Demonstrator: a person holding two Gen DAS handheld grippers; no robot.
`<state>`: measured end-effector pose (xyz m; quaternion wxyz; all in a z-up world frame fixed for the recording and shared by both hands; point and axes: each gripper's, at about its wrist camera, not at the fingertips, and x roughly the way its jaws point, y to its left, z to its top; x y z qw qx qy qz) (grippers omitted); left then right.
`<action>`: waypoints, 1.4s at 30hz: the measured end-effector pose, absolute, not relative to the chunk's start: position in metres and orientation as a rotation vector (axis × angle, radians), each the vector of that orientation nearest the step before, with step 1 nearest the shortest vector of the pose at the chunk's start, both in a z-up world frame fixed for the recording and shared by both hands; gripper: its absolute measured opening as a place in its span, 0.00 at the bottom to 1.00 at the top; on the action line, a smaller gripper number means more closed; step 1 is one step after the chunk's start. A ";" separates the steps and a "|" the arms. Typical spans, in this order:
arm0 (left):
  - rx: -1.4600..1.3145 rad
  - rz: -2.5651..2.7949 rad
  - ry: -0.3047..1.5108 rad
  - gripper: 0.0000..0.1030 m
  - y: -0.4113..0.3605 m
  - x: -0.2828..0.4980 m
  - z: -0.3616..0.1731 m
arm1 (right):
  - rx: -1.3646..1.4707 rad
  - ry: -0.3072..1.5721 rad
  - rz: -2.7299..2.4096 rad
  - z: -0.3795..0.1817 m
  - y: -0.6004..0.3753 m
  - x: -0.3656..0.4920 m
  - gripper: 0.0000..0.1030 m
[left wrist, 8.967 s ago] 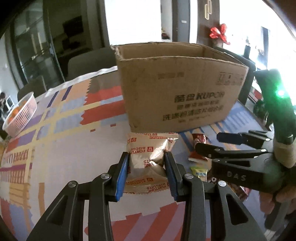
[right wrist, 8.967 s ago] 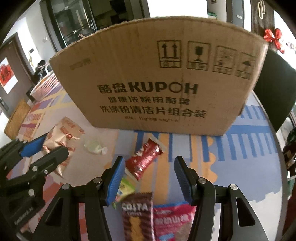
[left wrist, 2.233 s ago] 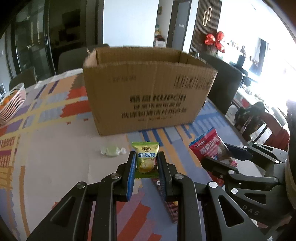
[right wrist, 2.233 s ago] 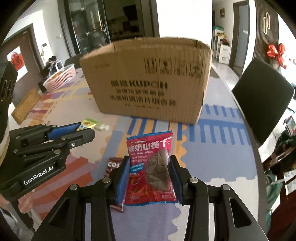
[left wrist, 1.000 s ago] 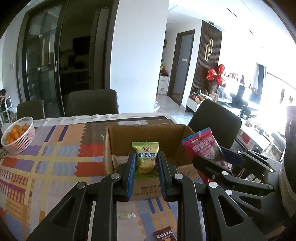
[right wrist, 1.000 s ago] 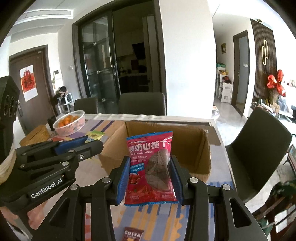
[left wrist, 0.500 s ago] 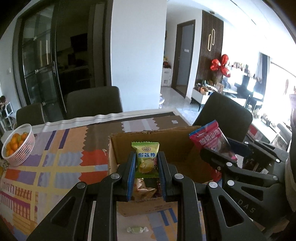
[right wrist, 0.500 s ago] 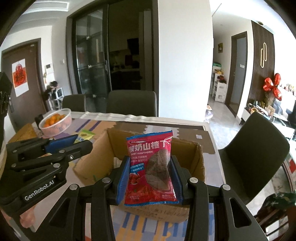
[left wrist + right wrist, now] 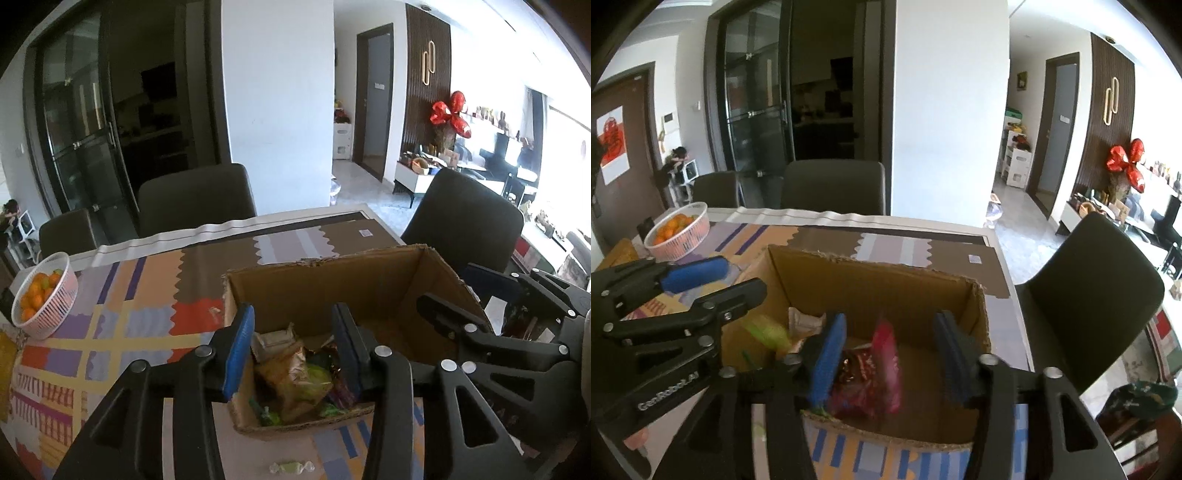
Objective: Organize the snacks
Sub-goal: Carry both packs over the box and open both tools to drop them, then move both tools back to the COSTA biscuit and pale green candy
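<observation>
While the left wrist view shows a wrapped candy (image 9: 291,466) on the patterned tablecloth (image 9: 147,317) in front of the cardboard box (image 9: 332,280), the right wrist view does not show it. Only the right wrist view shows the red snack packet (image 9: 882,365), blurred, inside the box between the spread fingers of the right gripper (image 9: 890,354); no pad touches it. The left gripper (image 9: 293,350) hangs over the box's near left corner. Its jaws have just been opening and now stand apart on nothing. Below them, a gold biscuit packet (image 9: 286,373) and green sweets (image 9: 317,376) lie among other wrappers on the box floor.
</observation>
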<state>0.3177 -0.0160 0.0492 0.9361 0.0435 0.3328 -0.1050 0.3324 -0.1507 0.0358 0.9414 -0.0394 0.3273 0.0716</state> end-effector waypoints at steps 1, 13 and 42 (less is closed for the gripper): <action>0.085 -0.214 0.677 0.45 -0.013 0.316 0.050 | -0.085 0.662 0.142 0.036 -0.151 0.329 0.53; 0.096 -0.165 0.599 0.59 0.017 0.246 0.065 | -0.121 0.607 0.157 0.045 -0.138 0.273 0.67; 0.161 -0.148 0.784 0.67 0.029 0.150 -0.028 | -0.074 0.892 0.267 -0.048 -0.117 0.184 0.68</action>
